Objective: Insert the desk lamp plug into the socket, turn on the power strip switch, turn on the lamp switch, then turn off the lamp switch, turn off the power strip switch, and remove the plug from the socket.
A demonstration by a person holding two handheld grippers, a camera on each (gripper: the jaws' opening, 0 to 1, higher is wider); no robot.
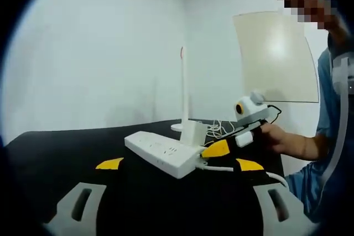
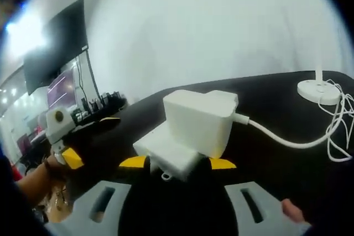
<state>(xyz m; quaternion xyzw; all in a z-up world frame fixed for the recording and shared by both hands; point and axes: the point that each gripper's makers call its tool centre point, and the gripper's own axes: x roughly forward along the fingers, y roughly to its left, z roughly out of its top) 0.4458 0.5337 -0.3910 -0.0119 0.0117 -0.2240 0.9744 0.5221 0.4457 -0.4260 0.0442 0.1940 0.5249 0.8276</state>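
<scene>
A white power strip [image 1: 163, 152] lies on the black table [image 1: 61, 158]. The lamp's white plug block [image 1: 193, 132] stands on the strip's far end. Behind it rises the white desk lamp [image 1: 183, 81]. My left gripper [image 1: 178, 164] is open, with its yellow fingertips [image 1: 109, 163] wide on either side of the strip's near end. In the right gripper view the plug block [image 2: 200, 121] sits on the strip [image 2: 163, 153]. My right gripper [image 2: 177, 162] is open, its yellow fingertips [image 2: 222, 163] flanking the strip's end. The plug's white cord [image 2: 276, 136] runs to the lamp base [image 2: 318, 91].
A person [image 1: 332, 114] stands at the right, their hand holding the right gripper [image 1: 251, 115]. The left gripper [image 2: 60, 128] is at the left of the right gripper view. The strip's own cable [image 1: 221, 168] trails right. Loose cord [image 2: 338, 128] lies by the lamp base. A dark screen [image 2: 55, 42] hangs on the wall.
</scene>
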